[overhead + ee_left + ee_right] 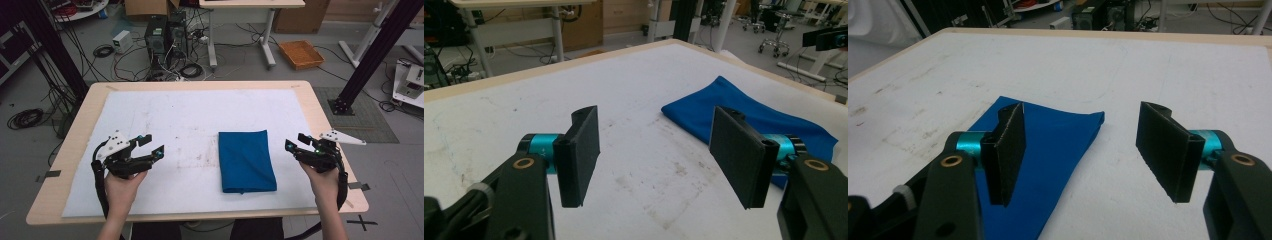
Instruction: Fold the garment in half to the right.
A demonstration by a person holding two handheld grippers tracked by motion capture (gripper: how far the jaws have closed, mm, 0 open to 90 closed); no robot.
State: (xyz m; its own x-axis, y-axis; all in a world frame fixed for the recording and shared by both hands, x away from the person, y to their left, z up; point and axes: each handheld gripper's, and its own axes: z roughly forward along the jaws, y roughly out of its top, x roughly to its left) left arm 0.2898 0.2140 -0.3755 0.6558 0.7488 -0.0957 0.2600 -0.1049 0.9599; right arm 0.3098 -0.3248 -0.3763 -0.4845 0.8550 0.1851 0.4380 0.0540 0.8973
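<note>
A folded blue cloth [246,161] lies flat on the white mat [190,120], right of the table's middle. My left gripper [151,145] hovers over the mat's left part, well clear of the cloth, jaws open and empty. My right gripper [296,142] hangs just right of the cloth's right edge, open with nothing between its jaws. In the left gripper view the blue cloth [744,115] lies beyond the left gripper [664,157]. The right gripper view shows the blue cloth [1058,150] under the left jaw of the right gripper [1088,155].
The mat covers a light wooden table [320,107]. Beyond its far edge the floor holds computer towers [165,35], tangled cables, a desk [240,30] and an orange tray [301,54]. Black frame posts stand at far left and far right.
</note>
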